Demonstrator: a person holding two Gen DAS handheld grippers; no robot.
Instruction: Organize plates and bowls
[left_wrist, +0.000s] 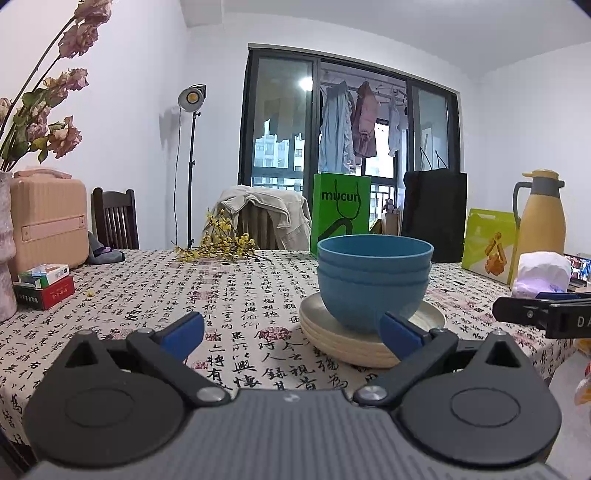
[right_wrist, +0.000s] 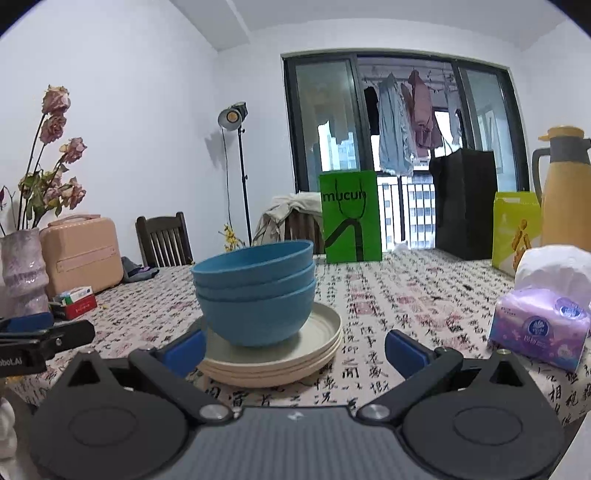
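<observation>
"mucun" on green bag (right_wrist: 350, 217) (tablecloth (left_wrist: 236, 295) calligraphy, tissue-pack print illegible).

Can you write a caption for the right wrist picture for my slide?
Open right gripper faces three stacked blue bowls sitting on a stack of cream plates.

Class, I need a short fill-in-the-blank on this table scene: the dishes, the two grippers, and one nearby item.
1. The stacked bowls are coloured ____.
2. The bowls sit on a stack of cream ____.
3. Both the left gripper and the right gripper have jaws that are ____ and hold nothing.
4. The green bag stands ____ the bowls.

Missing words: blue; plates; open; behind
</observation>
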